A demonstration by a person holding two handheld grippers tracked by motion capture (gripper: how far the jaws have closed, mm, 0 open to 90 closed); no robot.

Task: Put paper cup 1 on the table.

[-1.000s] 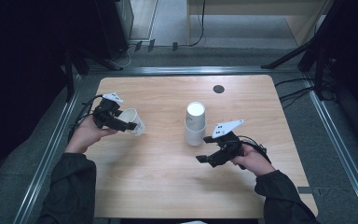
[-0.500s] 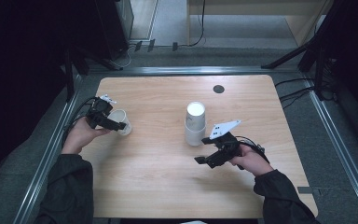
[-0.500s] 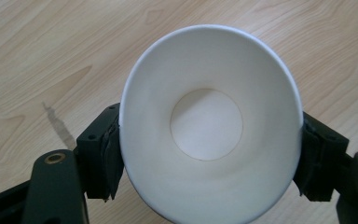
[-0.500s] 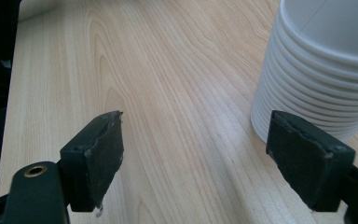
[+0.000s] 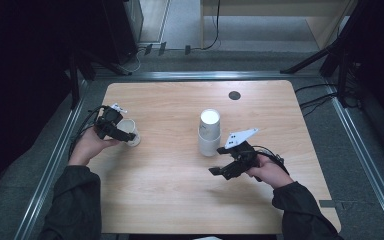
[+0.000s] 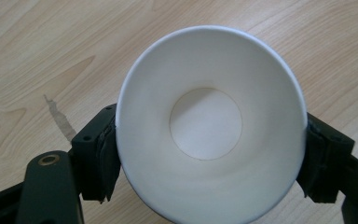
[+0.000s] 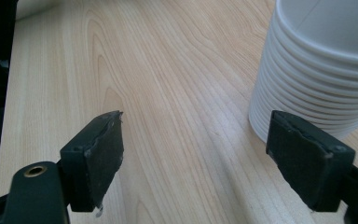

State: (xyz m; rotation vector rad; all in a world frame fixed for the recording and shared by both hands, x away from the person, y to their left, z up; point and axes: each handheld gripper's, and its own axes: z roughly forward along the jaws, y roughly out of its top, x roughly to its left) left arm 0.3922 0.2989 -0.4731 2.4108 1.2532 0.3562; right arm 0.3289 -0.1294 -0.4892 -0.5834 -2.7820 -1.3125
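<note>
A white paper cup [image 5: 129, 129] sits low over the left side of the wooden table [image 5: 170, 200], mouth up. My left gripper [image 5: 126, 136] has a pad against each side of it. In the left gripper view the empty cup [image 6: 205, 93] sits between the pads [image 6: 103, 154]; the jaws have just been opening a little, with the cup still between them. A stack of upside-down white paper cups [image 5: 209, 134] stands mid-table. My right gripper [image 5: 216, 161] hovers just in front of the stack, open and empty. In the right gripper view the stack [image 7: 317, 70] rises past the right pad.
A small dark round disc [image 5: 234, 95] lies at the table's far side. Metal rails [image 5: 55, 165] frame the table, close to my left hand. Cables [image 5: 325, 95] trail on the floor at the right.
My left hand has carried the cup left and down toward the table's left edge. The right gripper and the stack have stayed in place.
</note>
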